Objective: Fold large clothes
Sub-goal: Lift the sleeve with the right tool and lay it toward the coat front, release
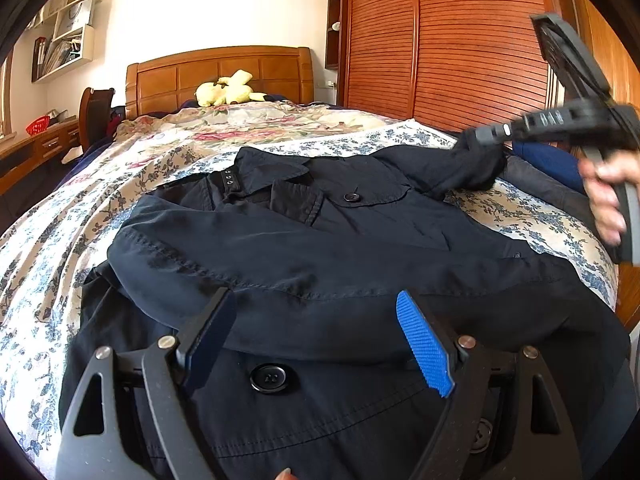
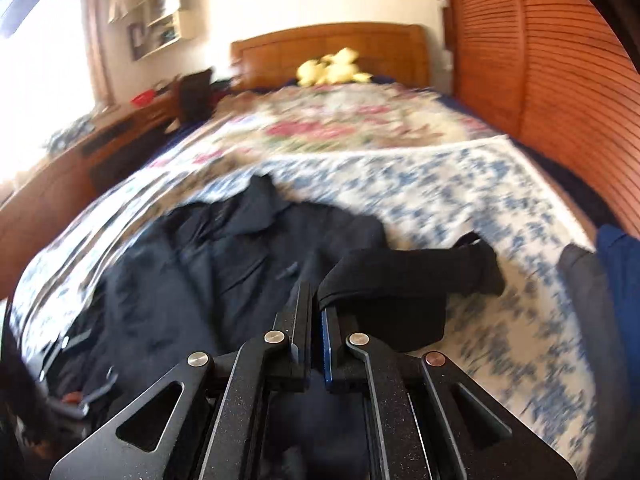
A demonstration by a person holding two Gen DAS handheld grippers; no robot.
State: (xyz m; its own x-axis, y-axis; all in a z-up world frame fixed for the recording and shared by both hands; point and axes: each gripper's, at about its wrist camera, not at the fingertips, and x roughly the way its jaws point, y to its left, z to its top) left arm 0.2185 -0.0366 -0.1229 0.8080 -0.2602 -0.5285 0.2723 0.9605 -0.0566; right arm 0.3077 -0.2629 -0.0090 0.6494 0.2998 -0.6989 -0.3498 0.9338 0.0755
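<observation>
Navy coat (image 1: 304, 240) flat on floral bedspread (image 1: 52, 240); left gripper (image 1: 320, 344) jaws wide, hovering over hem, holding nothing. Right wrist view: right gripper (image 2: 317, 304) clamped on sleeve (image 2: 416, 276), lifted. Sleeve-fold step; next, carry sleeve across chest.

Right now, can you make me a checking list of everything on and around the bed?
Surface: bed covered by a blue-flowered sheet, with a pink-flowered quilt further back.
Job's things: dark navy coat lying spread out, buttons up; its right sleeve is lifted off the sheet.
Clutter: yellow plush toy by the headboard; folded blue and grey clothes at the bed's right edge.
Grippers: left tool open, hovering over the coat's lower part; right tool shut on the sleeve.
Cables: nothing seen.
Surroundings: wooden slatted wardrobe, wall shelf, desk with a red basket.
</observation>
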